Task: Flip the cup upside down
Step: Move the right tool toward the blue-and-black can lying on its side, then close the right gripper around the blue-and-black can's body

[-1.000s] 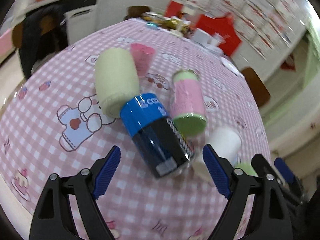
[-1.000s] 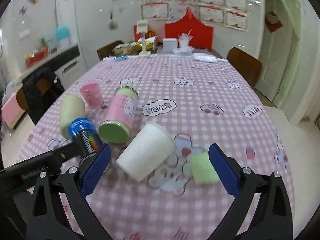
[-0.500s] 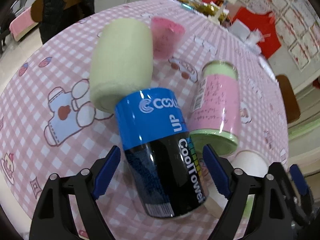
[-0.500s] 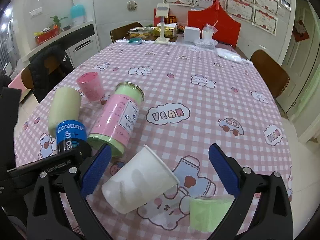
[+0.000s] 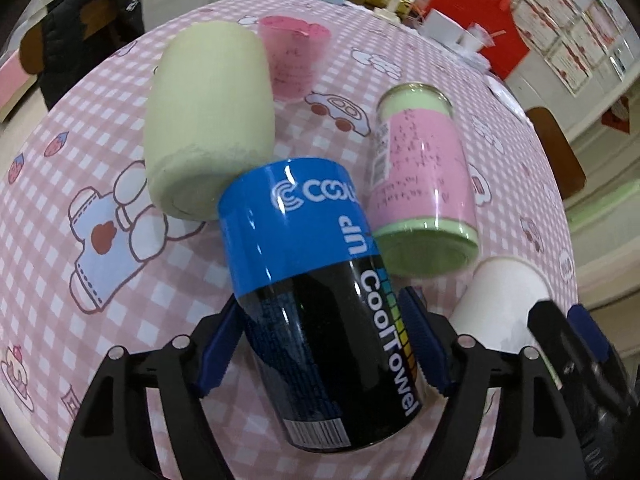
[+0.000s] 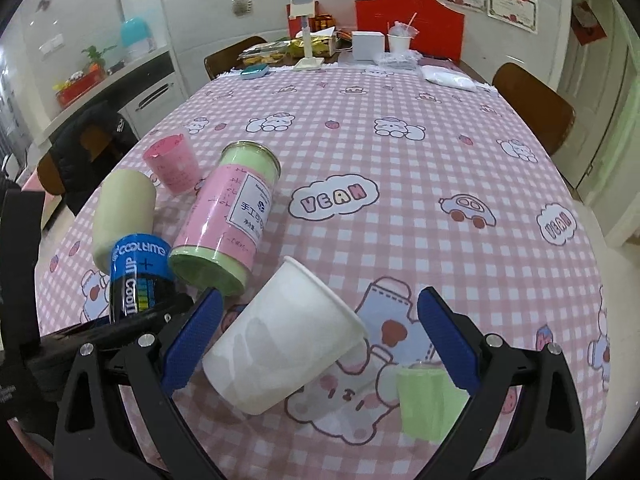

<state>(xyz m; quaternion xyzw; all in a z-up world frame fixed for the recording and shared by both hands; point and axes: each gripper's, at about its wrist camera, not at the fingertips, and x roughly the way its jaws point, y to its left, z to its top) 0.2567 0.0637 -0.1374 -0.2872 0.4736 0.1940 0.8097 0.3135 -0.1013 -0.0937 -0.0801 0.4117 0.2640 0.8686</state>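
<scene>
Left claw clamped on blue-black canister; right claw apart around white cup. Could slip, nudging pink jar.

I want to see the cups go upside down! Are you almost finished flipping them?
Just starting. Nothing looks flipped by the tongs yet. The left tongs are closing round the blue and black can, which lies on its side. The right tongs are open around the white paper cup, also on its side. The pale green cup and pink jar lie sideways too.
</scene>
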